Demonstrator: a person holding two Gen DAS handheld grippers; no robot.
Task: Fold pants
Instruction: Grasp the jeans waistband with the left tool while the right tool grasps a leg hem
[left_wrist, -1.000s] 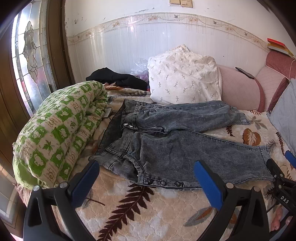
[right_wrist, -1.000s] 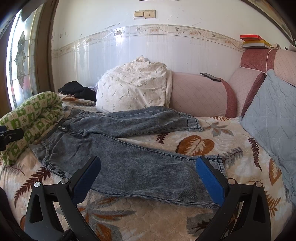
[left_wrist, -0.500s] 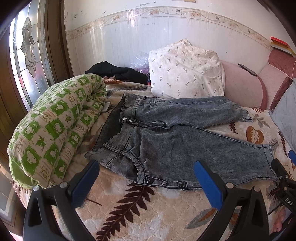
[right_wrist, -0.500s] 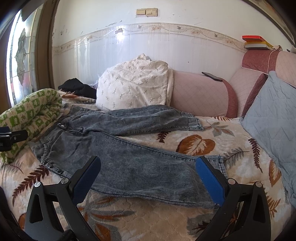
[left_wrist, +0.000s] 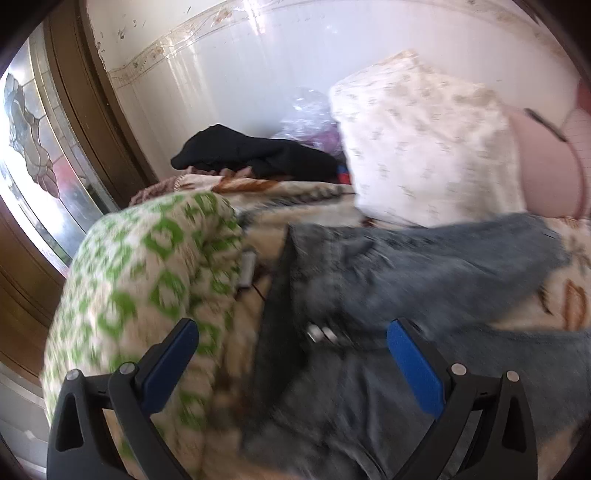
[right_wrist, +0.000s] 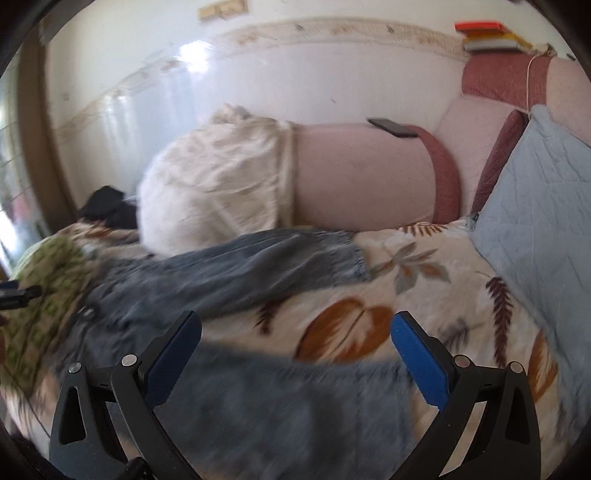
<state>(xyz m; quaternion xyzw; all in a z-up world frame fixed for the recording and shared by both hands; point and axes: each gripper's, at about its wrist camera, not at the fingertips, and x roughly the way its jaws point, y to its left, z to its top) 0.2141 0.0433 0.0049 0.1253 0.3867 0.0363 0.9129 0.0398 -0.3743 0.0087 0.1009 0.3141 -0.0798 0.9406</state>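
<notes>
Between the left gripper's (left_wrist: 291, 345) wide-apart blue pads sat the button fly end of the grey jeans (left_wrist: 424, 280), nothing pinched. Right gripper (right_wrist: 295, 332) was spread open too, hovering over the near leg with nothing in it. Jeans lay flat on the leaf-print blanket (right_wrist: 424, 280), legs splayed toward the pink headboard (right_wrist: 362, 177). Green checked quilt (left_wrist: 147, 280) bunched just beside the waistband, white pillow (left_wrist: 424, 147) behind. Both views were pretty blurry.
</notes>
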